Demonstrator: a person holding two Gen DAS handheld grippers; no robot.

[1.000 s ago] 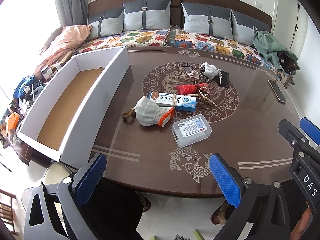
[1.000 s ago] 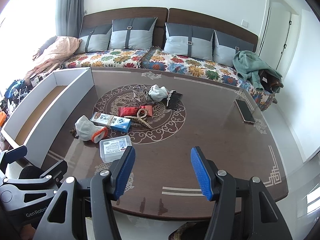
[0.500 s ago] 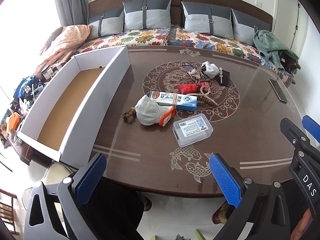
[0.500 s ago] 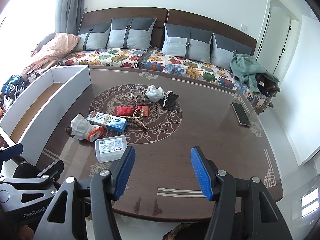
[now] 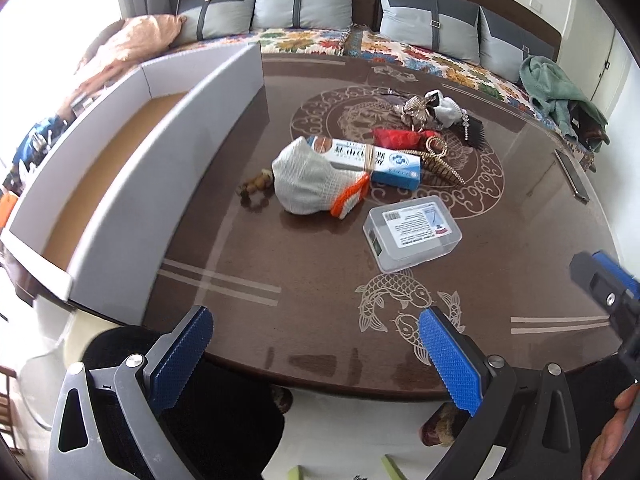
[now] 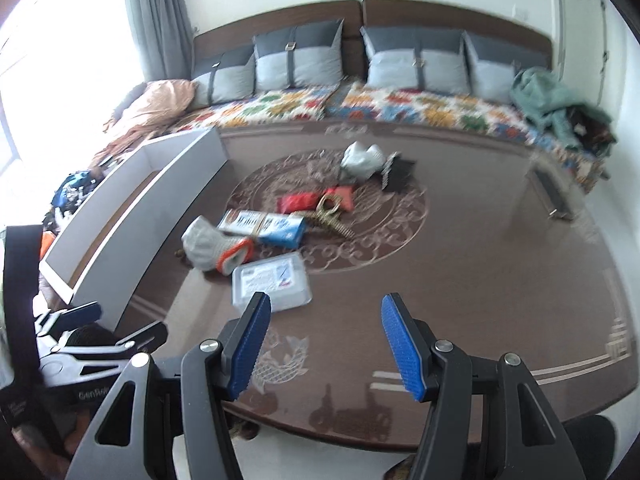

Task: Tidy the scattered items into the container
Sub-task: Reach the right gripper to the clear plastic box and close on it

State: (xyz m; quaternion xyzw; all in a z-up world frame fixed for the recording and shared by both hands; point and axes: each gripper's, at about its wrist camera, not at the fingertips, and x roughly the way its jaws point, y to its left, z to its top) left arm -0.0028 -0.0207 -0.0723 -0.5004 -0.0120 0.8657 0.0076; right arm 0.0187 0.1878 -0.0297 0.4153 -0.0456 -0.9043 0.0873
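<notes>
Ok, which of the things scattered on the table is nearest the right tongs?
The clear plastic box with the printed label. It lies just ahead of the right tongs, closer than the white glove with the orange cuff or the blue-and-white carton.

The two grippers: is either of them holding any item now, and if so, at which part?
Nothing is held. The left gripper and the right gripper are both open and empty above the near edge of the brown patterned table; the clear plastic box lies untouched.

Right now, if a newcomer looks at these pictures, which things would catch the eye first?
Probably the heap of small items mid-table: a white glove with orange cuff lying against a blue-and-white box, and a clear plastic case nearest the open grippers. The long white container at the table's left edge holds nothing visible.
</notes>
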